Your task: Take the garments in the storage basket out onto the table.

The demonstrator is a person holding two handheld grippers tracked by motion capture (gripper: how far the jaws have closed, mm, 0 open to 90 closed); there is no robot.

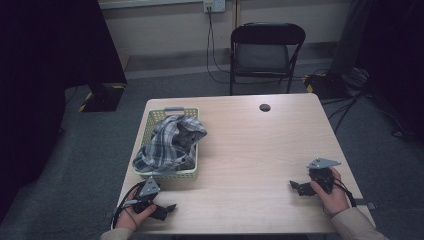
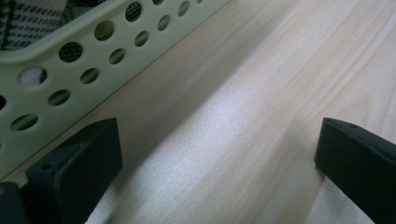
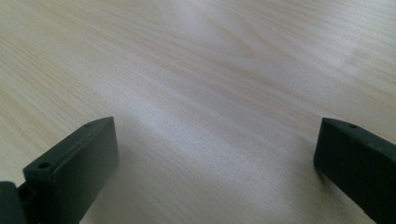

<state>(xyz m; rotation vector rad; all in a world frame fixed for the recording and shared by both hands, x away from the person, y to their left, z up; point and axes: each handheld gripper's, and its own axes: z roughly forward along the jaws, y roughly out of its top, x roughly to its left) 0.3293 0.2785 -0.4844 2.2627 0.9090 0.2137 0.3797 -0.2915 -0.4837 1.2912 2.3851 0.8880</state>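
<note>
You are sitting in what looks like a plain office or lab room: grey carpet floor (image 1: 75, 150), a black folding chair (image 1: 266, 52) beyond your light wood tabletop (image 1: 250, 150), a wall socket (image 1: 213, 5) with a cord hanging down (more cables (image 1: 350, 100) trail at the right), and dark drapes (image 1: 45, 50) at the left.
</note>
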